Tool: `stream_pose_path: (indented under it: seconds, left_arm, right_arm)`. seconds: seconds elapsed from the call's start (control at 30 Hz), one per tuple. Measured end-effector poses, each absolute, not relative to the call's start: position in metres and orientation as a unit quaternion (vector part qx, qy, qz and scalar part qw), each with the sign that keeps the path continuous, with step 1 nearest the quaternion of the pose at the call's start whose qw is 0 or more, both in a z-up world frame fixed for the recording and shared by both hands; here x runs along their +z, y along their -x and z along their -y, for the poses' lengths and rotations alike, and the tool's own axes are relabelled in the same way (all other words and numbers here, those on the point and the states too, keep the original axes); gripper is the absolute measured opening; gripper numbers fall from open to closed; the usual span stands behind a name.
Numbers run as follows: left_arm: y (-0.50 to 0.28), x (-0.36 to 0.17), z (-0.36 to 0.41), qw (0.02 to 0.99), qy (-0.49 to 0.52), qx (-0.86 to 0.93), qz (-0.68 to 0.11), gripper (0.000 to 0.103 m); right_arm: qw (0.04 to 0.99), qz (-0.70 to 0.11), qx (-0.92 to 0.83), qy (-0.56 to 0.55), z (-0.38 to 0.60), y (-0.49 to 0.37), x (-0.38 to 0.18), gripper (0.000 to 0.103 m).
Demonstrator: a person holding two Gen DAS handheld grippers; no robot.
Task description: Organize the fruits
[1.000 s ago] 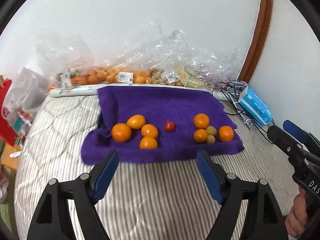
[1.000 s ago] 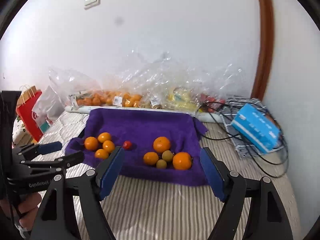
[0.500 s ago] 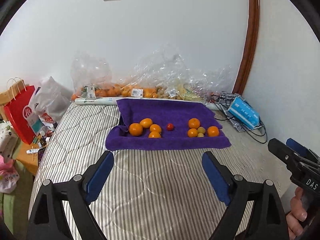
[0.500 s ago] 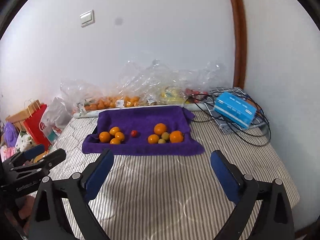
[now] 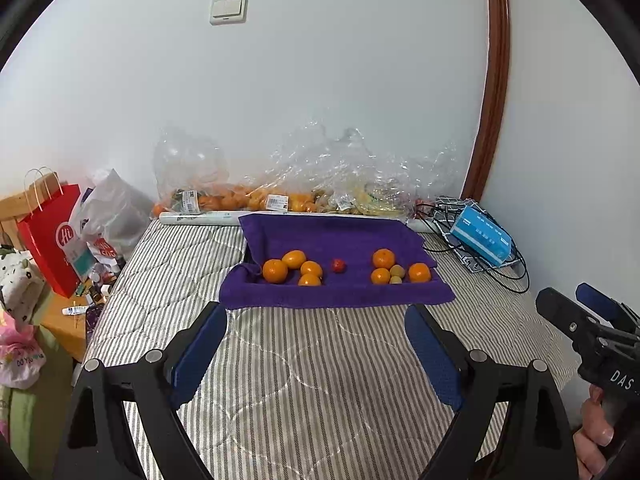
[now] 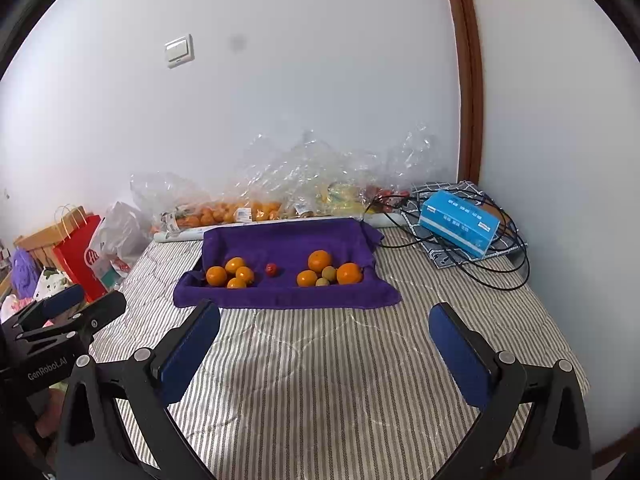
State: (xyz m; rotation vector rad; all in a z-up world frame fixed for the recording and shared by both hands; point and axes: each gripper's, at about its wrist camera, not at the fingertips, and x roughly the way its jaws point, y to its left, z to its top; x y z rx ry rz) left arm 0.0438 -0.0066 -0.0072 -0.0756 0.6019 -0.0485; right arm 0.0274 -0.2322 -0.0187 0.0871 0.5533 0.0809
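The fruit sits on a purple towel [image 5: 336,240] spread on the far part of a striped mattress [image 5: 304,380]. On the left side of the towel, 4 oranges [image 5: 275,271] huddle close together. In the middle, all by itself, is 1 small red tomato [image 5: 338,265]. On the right side is a second bunch [image 5: 396,270]: 3 oranges and 2 little yellow-green fruits, packed tight (they look like they touch, but it is hard to be sure).

The left gripper [image 5: 316,344] hangs over the near part of the mattress, well back from the towel. Its 2 blue pads [image 5: 199,354] are spread wide and nothing is between them. The right gripper [image 6: 324,344] is the same: spread wide, holding nothing, touching nothing, over the near stripes. Each gripper also peeks into the edge of the other one's view, with a bit of the person's hand [image 5: 596,440] on the handle.

Behind the towel, along the white wall, lie crinkly clear plastic bags [image 5: 312,176] with more oranges inside. To the far right is a blue box [image 5: 482,240] lying among black cables [image 5: 516,276]. To the left, beside the bed, stands a red paper bag [image 5: 52,236]. A light switch [image 5: 228,9] is high on the wall.
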Motion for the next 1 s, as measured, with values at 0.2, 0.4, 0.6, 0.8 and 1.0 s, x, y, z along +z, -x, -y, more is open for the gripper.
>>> stream_pose_path:
  seconds: [0.2, 0.4, 0.6, 0.8, 1.0]
  left_arm:
    - [-0.0450, -0.0089, 0.0050, 0.953, 0.040, -0.021, -0.299, 0.090]
    - [-0.0449, -0.0080, 0.0036, 0.954, 0.039, -0.019, -0.297, 0.090]
    - [-0.0446, -0.0075, 0.0029, 0.954, 0.039, -0.018, -0.296, 0.090]
    - [-0.0439, -0.0057, 0.0022, 0.955, 0.038, -0.018, -0.295, 0.090]
    - [-0.0438, -0.0045, 0.0014, 0.955, 0.038, -0.018, -0.294, 0.090]
  right_arm:
    - [0.961, -0.271, 0.041, -0.042, 0.2307, -0.0255, -0.0184, 0.103]
    - [0.961, -0.269, 0.041, -0.041, 0.2299, -0.0246, -0.0170, 0.103]
    - [0.961, -0.269, 0.042, -0.041, 0.2299, -0.0242, -0.0164, 0.103]
    - [0.962, -0.269, 0.042, -0.041, 0.2297, -0.0238, -0.0160, 0.103]
    - [0.962, -0.268, 0.042, -0.040, 0.2294, -0.0235, -0.0145, 0.103]
